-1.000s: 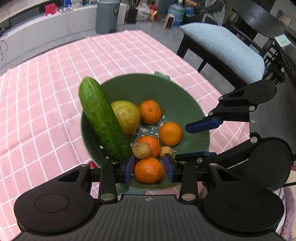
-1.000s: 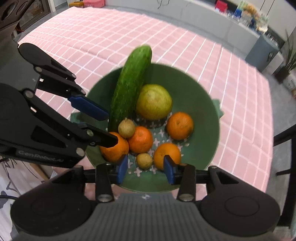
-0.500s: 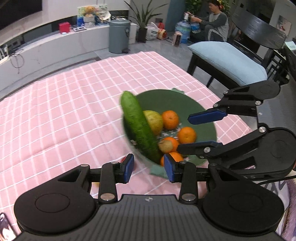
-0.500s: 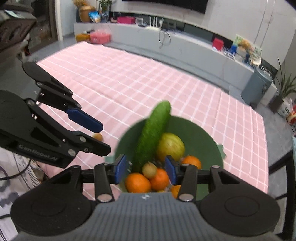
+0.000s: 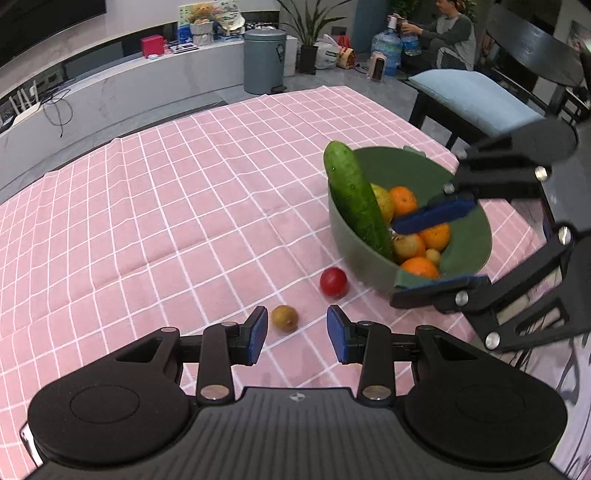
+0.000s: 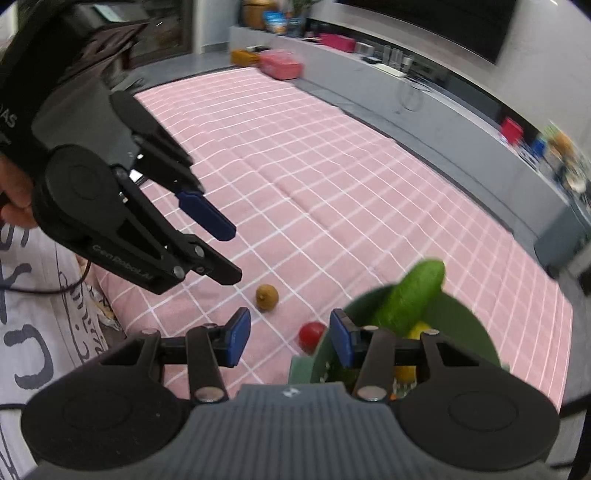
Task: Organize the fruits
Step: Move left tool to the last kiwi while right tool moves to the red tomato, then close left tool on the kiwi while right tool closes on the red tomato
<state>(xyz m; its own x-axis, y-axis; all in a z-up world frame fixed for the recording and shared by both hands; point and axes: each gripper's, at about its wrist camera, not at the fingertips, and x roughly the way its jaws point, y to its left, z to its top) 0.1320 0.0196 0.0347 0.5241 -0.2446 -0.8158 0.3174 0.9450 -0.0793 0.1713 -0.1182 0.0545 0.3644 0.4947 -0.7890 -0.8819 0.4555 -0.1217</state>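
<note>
A green bowl (image 5: pixel 469 236) on the pink checked cloth holds a long cucumber (image 5: pixel 358 206), several oranges (image 5: pixel 404 199), a yellow-green fruit and small brown fruits. Left of the bowl, a red tomato (image 5: pixel 333 282) and a small brown fruit (image 5: pixel 284 318) lie on the cloth. My left gripper (image 5: pixel 296 332) hangs open and empty above the cloth, just short of the brown fruit. My right gripper (image 6: pixel 290 339) hovers by the bowl's (image 6: pixel 461 332) near rim above the tomato (image 6: pixel 312 332). Its jaws are closing a little with nothing between them. The cucumber (image 6: pixel 413 295) is blurred here.
The pink cloth (image 5: pixel 184 221) stretches wide to the left and back. A chair with a blue cushion (image 5: pixel 476 96) stands past the table's right edge. A grey bin (image 5: pixel 264 61), a low counter and a seated person (image 5: pixel 450 33) are far behind.
Both grippers have drawn back from over the bowl and to its left. The bowl has slid toward the right of both views. The tomato and the loose brown fruit have come into sight.
</note>
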